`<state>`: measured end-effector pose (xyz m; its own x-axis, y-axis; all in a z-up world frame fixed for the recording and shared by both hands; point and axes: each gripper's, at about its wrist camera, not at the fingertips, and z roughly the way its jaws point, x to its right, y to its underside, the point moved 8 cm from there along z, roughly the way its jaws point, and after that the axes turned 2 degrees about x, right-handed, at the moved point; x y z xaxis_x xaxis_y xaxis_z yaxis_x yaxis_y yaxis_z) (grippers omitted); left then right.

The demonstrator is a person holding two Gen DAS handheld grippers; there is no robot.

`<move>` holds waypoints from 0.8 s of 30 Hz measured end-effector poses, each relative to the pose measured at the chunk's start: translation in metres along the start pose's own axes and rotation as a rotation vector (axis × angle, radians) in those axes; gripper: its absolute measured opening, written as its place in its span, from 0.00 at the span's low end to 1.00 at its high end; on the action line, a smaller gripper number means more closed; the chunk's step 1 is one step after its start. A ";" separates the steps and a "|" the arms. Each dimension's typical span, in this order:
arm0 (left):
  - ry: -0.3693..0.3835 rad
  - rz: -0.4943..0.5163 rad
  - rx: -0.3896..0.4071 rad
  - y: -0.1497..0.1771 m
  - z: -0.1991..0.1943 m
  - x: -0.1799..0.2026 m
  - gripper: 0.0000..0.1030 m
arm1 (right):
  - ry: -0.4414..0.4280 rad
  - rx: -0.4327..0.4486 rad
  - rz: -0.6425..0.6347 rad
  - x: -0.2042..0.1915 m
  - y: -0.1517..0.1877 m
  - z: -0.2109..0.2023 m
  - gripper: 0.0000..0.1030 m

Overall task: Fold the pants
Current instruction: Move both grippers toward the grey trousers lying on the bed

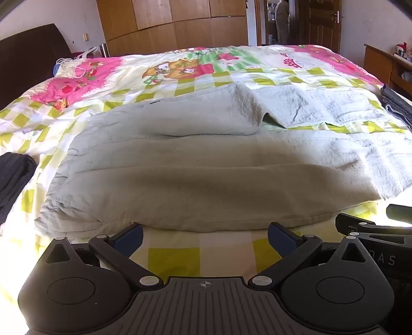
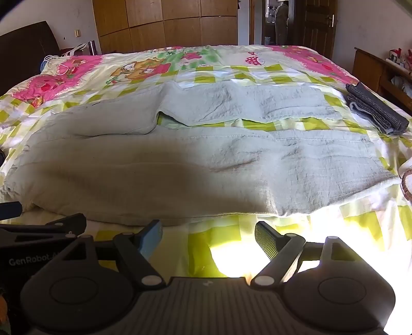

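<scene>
Pants [image 1: 195, 180] lie flat across the bed [image 1: 200, 255], pale grey-beige, their near long edge running side to side just beyond both grippers. Bare checked cover shows between that edge and the fingertips, so neither gripper touches cloth. The left gripper [image 1: 205, 235] is tilted down toward the cover near the waist half of the pants, its blue-padded fingers [image 1: 128, 235] spread wide with nothing between them. The right gripper [image 2: 208, 239] is tilted down likewise, beside the left one and nearer the leg half, fingers [image 2: 266, 242] also wide apart and empty; strong sunlight washes out the cover under it. Each gripper's body shows at the edge of the other's view, so the two sit close together.

Beyond the near edge, the pants' waist end lies to the left and the legs run right. The far leg is split from the near one by a strip of checked cover; where the two legs part, the cloth humps up in a fold. The near leg's hem reaches almost to the right edge of the bed.

Left of the waist, a black garment [image 1: 13, 180] lies on the cover, apart from the pants. Right of the far leg, a folded grey stack [image 2: 376, 110] sits near the bed's edge, clear of the hem. Past the pants the cover is open up to the wardrobe [image 1: 175, 23].
</scene>
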<state>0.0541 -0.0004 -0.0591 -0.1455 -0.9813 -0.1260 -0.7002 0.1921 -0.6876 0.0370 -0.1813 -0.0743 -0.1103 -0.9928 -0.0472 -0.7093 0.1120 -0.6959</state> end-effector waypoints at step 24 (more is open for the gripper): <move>0.103 -0.081 -0.012 0.005 0.008 0.003 1.00 | -0.016 -0.013 0.008 0.000 0.003 0.003 0.83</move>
<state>0.0555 -0.0022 -0.0690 -0.1584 -0.9874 0.0037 -0.7210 0.1131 -0.6836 0.0373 -0.1814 -0.0787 -0.1054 -0.9924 -0.0641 -0.7176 0.1205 -0.6859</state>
